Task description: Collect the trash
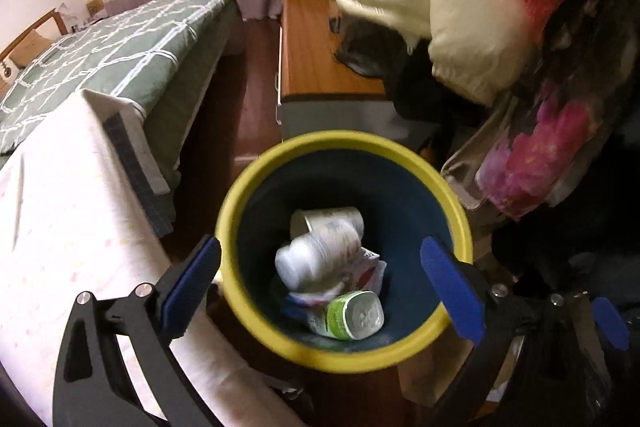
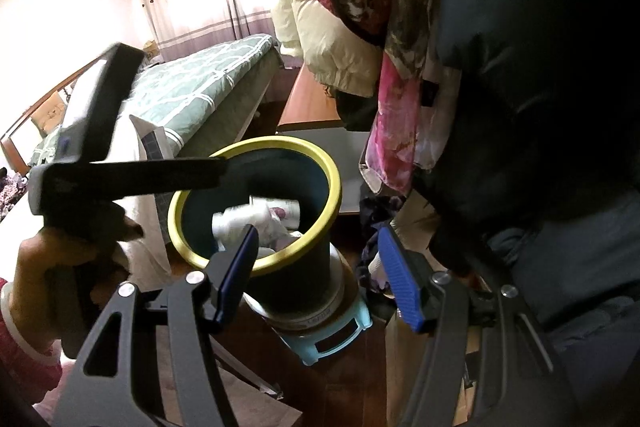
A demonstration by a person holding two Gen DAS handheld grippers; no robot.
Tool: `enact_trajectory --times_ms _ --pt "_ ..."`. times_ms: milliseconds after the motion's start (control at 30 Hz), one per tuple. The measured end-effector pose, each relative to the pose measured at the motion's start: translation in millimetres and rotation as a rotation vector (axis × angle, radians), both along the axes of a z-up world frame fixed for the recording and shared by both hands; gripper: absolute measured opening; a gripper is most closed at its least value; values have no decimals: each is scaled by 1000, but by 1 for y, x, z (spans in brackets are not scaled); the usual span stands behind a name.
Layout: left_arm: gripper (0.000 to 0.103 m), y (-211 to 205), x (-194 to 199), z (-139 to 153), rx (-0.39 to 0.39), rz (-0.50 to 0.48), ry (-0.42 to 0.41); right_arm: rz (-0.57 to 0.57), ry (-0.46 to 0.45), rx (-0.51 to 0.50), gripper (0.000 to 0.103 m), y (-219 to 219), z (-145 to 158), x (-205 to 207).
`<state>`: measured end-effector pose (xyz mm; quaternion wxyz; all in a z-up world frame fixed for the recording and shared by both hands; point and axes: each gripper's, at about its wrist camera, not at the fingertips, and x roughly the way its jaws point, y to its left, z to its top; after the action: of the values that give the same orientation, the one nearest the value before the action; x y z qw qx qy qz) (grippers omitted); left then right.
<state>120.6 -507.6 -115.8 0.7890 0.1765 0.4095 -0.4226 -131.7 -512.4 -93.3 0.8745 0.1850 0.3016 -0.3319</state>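
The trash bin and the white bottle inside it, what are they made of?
The trash bin looks like smooth matte plastic: evenly colored yellow rim, dark blue wall. The white bottle seems to be glossy plastic with a printed label, though blur leaves that uncertain.

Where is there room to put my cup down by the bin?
The bare wooden cabinet top behind the yellow-rimmed dark bin is free up to the hanging cream puffer jacket. The bin's right side is crowded by clothes.

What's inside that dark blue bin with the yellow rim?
The dark blue bin with the yellow rim holds a white plastic bottle, a white paper cup, a green-labelled can and crumpled wrappers. Whatever lies beneath them is covered.
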Motion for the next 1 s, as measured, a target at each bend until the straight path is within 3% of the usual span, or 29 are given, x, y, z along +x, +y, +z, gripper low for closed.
enact_trajectory --times_ms 100,233,433,733,1000 --pt "99 44 -6 31 -89 37 -18 28 -8 -4 60 8 4 3" --pt "99 121 -17 73 -188 113 -113 88 -7 -17 61 24 10 15" --pt "99 259 -30 113 -250 301 -242 222 -34 -60 64 61 34 41" --pt "99 441 -58 124 -230 607 -267 433 -107 -153 70 139 74 80" --pt "99 510 -87 121 -194 752 -325 530 -137 -158 84 181 80 82"
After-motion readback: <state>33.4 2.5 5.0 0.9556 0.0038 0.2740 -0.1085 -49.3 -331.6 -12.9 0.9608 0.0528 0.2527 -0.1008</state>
